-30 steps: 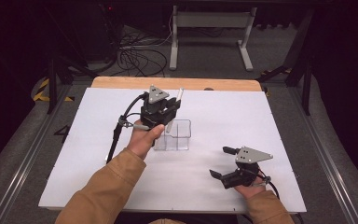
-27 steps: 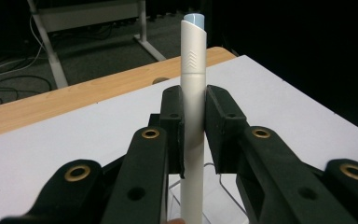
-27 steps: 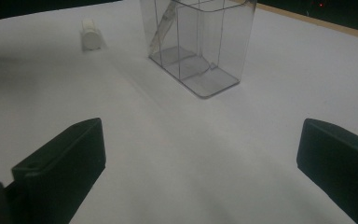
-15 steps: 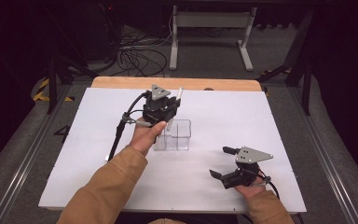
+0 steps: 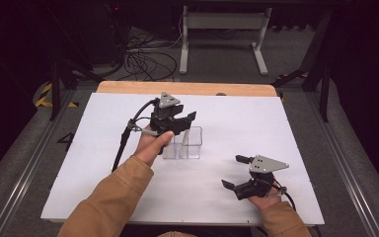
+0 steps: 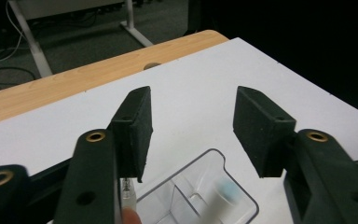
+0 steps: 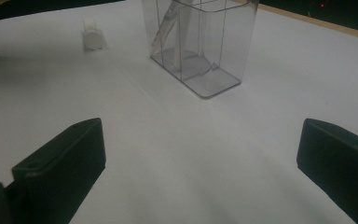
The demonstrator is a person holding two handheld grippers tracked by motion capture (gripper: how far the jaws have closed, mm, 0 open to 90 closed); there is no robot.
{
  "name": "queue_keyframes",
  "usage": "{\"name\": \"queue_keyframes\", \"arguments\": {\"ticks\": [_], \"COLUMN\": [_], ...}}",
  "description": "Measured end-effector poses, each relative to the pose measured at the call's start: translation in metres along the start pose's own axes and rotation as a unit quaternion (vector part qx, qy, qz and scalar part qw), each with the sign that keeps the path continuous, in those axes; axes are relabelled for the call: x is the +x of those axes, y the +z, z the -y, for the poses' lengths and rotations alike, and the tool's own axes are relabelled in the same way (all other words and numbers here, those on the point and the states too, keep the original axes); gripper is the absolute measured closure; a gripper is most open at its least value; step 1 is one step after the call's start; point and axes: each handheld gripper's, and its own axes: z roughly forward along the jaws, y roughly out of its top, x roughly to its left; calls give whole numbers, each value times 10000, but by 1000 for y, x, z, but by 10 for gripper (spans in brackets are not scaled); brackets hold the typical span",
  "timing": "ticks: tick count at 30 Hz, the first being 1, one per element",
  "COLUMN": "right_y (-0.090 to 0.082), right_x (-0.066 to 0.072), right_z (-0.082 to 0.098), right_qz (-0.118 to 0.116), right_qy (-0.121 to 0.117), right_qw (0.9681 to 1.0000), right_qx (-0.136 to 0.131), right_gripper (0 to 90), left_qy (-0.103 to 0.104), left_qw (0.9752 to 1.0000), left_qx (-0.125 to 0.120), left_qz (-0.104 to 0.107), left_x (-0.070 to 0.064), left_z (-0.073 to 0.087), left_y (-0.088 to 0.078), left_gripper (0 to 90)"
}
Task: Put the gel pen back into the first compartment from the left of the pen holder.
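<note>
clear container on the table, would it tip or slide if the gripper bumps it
The clear container is tall on a small base with thin walls, so it probably tips or skids easily on the smooth white table. It looks light, rigid plastic, likely slippery between jaws.

The left gripper [image 5: 180, 121] is held raised over the middle of the table, its jaws spread apart with nothing between them (the left gripper view shows both pads clear). The left hand [image 5: 150, 145] grips it from below, and a tan sleeve [image 5: 111, 197] covers the forearm entering from the bottom edge. The right gripper [image 5: 237, 173] sits low near the front right of the table, jaws set wide apart and empty, held by the right hand [image 5: 266, 200].
</note>
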Motion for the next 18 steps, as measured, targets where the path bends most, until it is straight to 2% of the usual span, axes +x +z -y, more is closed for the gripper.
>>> {"name": "queue_keyframes", "arguments": {"ticks": [8,11,15,18], "right_y": [0,0,0,0], "right_x": [0,0,0,0], "right_z": [0,0,0,0], "right_qz": [5,11,12,16], "right_qy": [1,-1,-2,-3], "right_qw": [10000,10000,10000,10000], "right_qx": [7,14,13,13], "right_gripper": [17,16,17,17], "left_qy": [44,118,159,115], "left_qw": [9998,9996,9996,9994], "left_qx": [-106,-143,-169,-226], "left_qz": [154,193,179,221], "left_x": [4,4,5,5], "left_z": [3,5,6,6], "left_y": [-14,-19,-26,-33], "left_gripper": [374,350,348,347]}}
